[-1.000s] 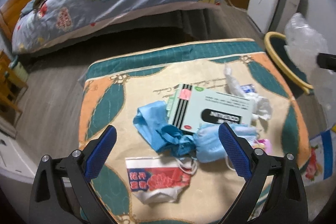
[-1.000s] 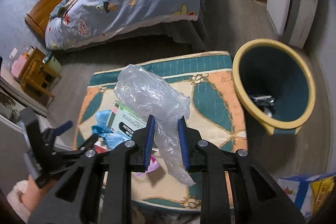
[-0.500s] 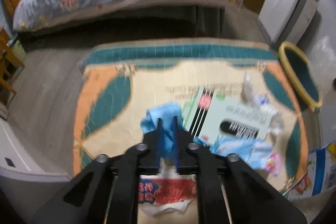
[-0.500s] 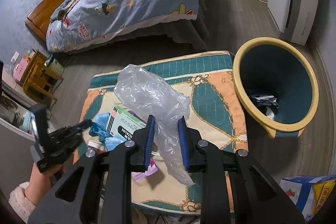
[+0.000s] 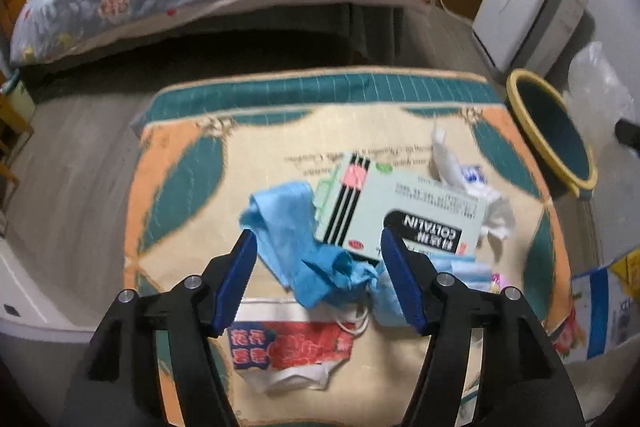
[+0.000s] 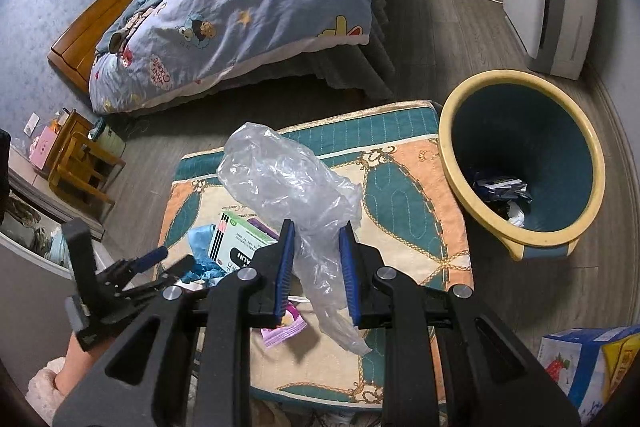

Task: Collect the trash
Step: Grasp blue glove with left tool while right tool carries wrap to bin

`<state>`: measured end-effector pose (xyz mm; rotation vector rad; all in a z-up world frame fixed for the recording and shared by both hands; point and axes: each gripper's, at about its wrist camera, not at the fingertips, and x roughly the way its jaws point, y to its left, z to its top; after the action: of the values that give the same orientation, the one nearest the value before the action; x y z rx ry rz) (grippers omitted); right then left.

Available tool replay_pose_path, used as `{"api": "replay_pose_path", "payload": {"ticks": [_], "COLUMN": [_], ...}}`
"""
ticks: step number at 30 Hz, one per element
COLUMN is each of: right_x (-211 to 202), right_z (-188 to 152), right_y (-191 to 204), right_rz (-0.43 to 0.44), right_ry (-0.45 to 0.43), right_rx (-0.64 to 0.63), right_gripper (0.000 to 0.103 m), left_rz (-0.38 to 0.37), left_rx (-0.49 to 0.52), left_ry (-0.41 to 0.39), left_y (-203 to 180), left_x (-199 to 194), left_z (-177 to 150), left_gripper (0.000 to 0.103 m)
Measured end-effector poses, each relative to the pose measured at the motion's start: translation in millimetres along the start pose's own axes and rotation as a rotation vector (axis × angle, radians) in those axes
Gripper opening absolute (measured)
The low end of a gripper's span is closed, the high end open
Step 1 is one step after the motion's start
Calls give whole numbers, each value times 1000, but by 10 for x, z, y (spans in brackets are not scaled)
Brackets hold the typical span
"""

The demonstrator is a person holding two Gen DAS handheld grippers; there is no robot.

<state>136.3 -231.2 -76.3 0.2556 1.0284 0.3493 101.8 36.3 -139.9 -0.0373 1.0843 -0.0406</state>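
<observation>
- Bedroom floor carries a quilted teal-and-peach cushion (image 5: 180,187) strewn with trash; a crumpled blue disposable glove (image 5: 304,259) lies beside a pale green cardboard box (image 5: 400,211)
- left tongs (image 5: 320,283) opening, straddling that glove without pressing it
- right tongs (image 6: 316,267) pinching a clear crinkled plastic bag (image 6: 288,179), above the cushion; yellow-rimmed teal bin (image 6: 520,163) just right of the cushion

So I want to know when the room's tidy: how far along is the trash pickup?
Barely started. The yellow-rimmed bin already holds a few scraps. The right gripper is shut on a clear plastic bag, not yet binned. The left gripper is opening over the blue glove, nothing gripped. On the cushion the green box, the red-printed wrapper, white tissue and a face mask are left.
</observation>
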Motion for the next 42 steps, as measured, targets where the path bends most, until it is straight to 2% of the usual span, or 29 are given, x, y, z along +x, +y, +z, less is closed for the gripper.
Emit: {"api": "replay_pose_path", "payload": {"ticks": [2, 4, 5, 6, 9, 15, 20, 25, 28, 30, 33, 36, 39, 42], "right_x": [5, 7, 7, 3, -24, -183, -348, -412, -406, -400, -372, -350, -309, -263], "right_z": [2, 5, 10, 9, 28, 102, 218, 282, 288, 289, 293, 310, 326, 319], "right_y": [-6, -25, -34, -29, -39, -161, -475, -919, -1139, -1259, -1431, -1544, -1663, -1812], "right_rz": [-7, -13, -14, -15, -7, 2, -28, -89, -117, -141, -163, -180, -204, -236], "right_ry": [1, 3, 2, 1, -9, -65, -124, -149, -146, -143, -134, -128, -118, -101], "right_rx": [-1, 6, 9, 12, 25, 51, 113, 194, 225, 238, 268, 278, 276, 286], "right_gripper": [22, 22, 22, 22, 22, 22, 22, 22, 22, 22, 22, 22, 22, 22], "left_rz": [-6, -26, -37, -40, -49, -36, -107, -191, -183, -196, -229, -272, -275, -310], "left_rx": [-2, -4, 1, 18, 38, 88, 140, 261, 370, 413, 420, 441, 516, 532], "left_ry": [47, 86, 98, 86, 17, -194, -292, -365, -408, -412, -406, -331, -322, -281], "left_y": [-9, -12, -30, -58, -117, -275, -535, -1037, -1368, -1561, -1754, -1976, -2252, -2416], "left_x": [99, 171, 190, 160, -2, -616, -1036, -1392, -1464, -1404, -1172, -869, -675, -452], "left_z": [-31, -69, -79, -70, -13, 186, 427, 775, 949, 1031, 1063, 1097, 1115, 1115], "left_gripper": [65, 43, 27, 26, 25, 25, 25, 25, 25, 25, 25, 25, 25, 25]}}
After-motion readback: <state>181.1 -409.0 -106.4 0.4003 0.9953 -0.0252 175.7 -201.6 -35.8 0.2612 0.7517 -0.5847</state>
